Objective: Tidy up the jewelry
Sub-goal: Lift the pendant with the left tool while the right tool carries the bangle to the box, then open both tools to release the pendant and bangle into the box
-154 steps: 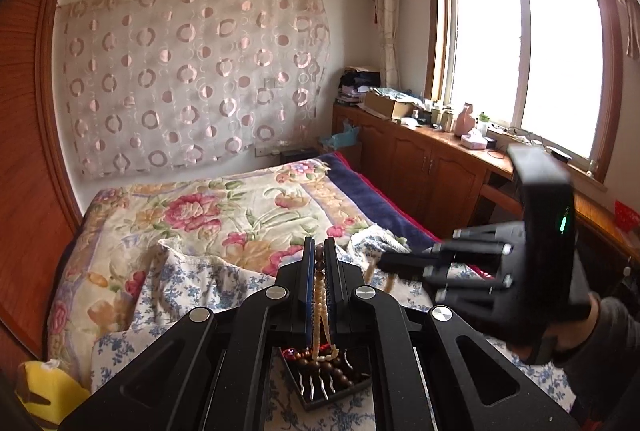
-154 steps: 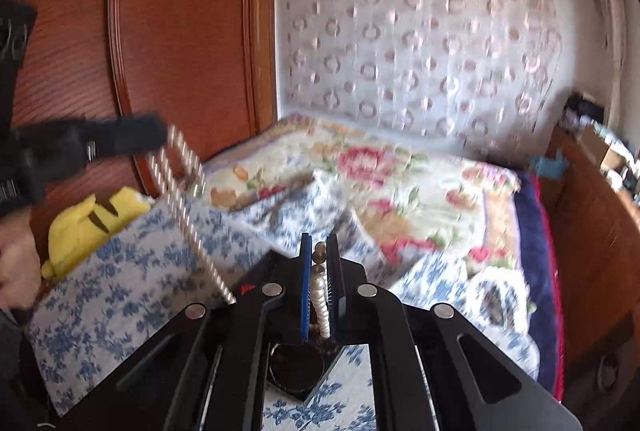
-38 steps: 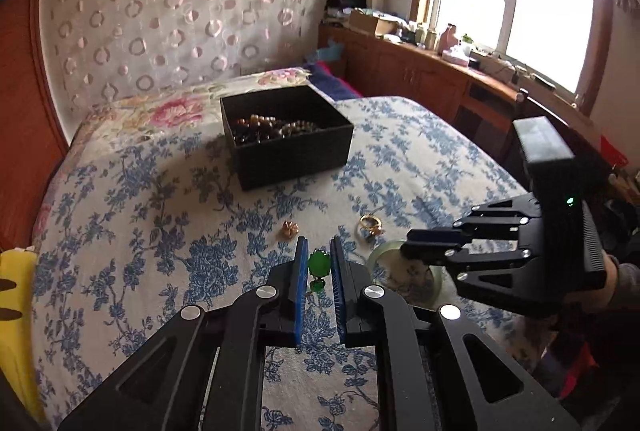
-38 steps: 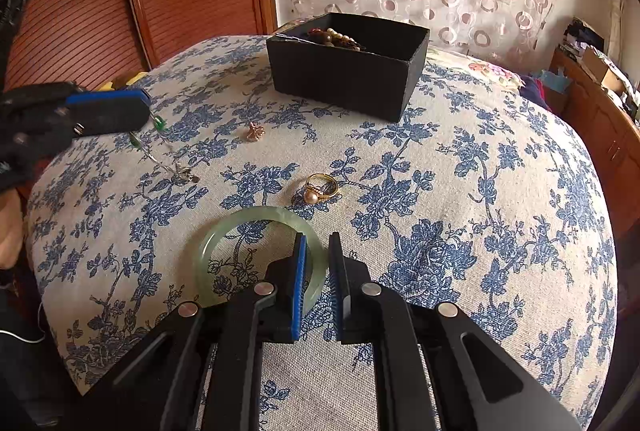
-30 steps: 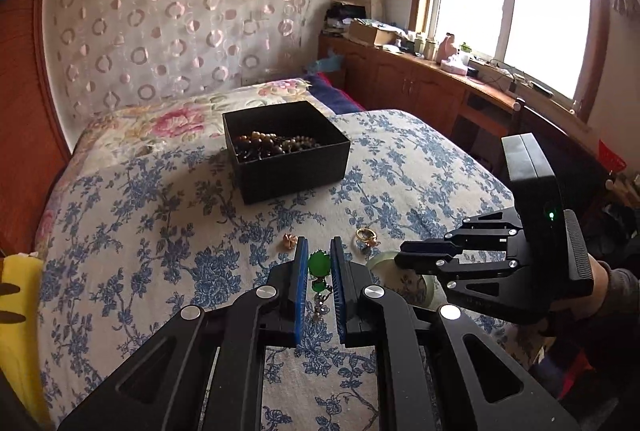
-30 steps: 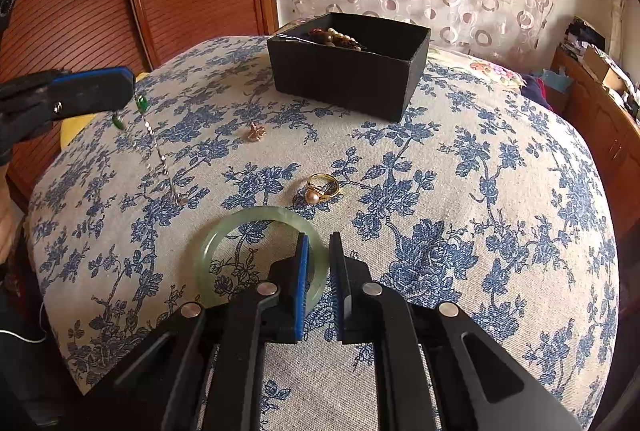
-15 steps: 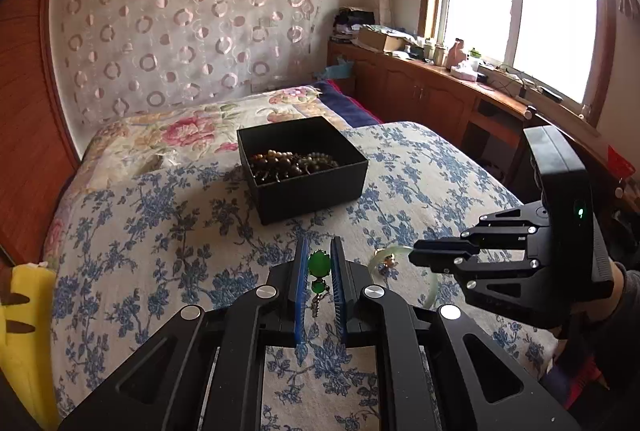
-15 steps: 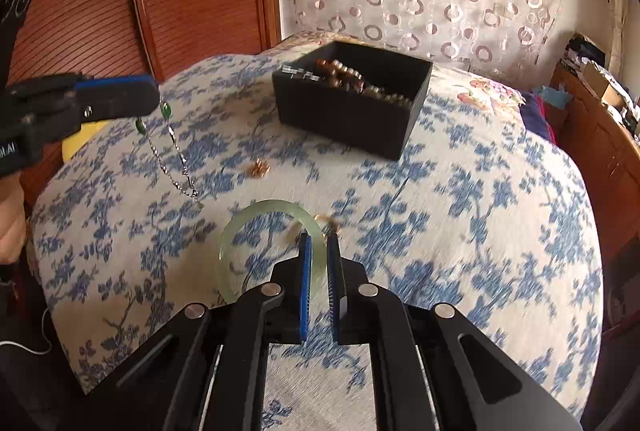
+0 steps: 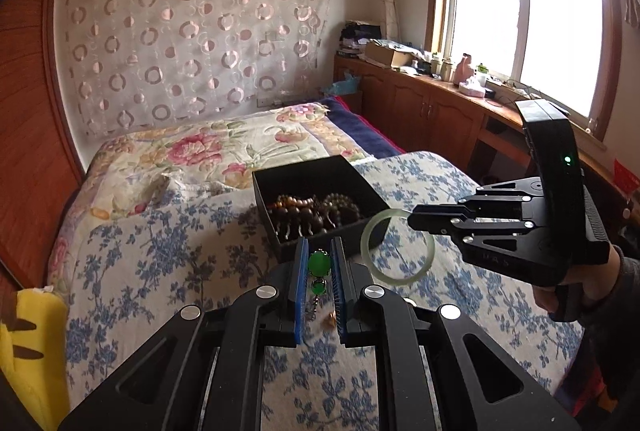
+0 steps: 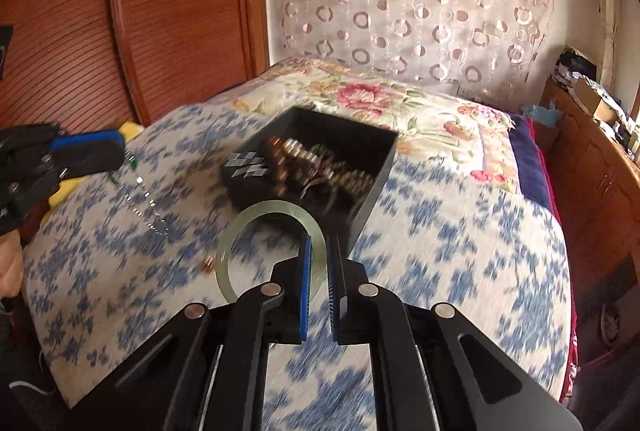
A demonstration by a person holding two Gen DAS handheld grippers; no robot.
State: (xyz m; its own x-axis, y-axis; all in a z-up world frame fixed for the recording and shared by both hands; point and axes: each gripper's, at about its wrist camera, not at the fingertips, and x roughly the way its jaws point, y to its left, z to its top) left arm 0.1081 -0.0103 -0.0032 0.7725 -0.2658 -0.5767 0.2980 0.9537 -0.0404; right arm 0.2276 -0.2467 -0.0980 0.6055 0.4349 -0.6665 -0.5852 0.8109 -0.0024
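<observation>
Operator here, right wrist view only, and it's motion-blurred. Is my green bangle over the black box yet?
Observer: Hard to say. In the left wrist view the bangle hangs off the cloth, overlapping the black box at its near right corner, pinched at the rim by the right gripper.
Operator: What's the left gripper clamping?
Observer: The left gripper is shut on a green stone pendant, chain dangling below.
Operator: Room in the box?
Observer: Brown bead strands fill its near half; the far part looks bare.
</observation>
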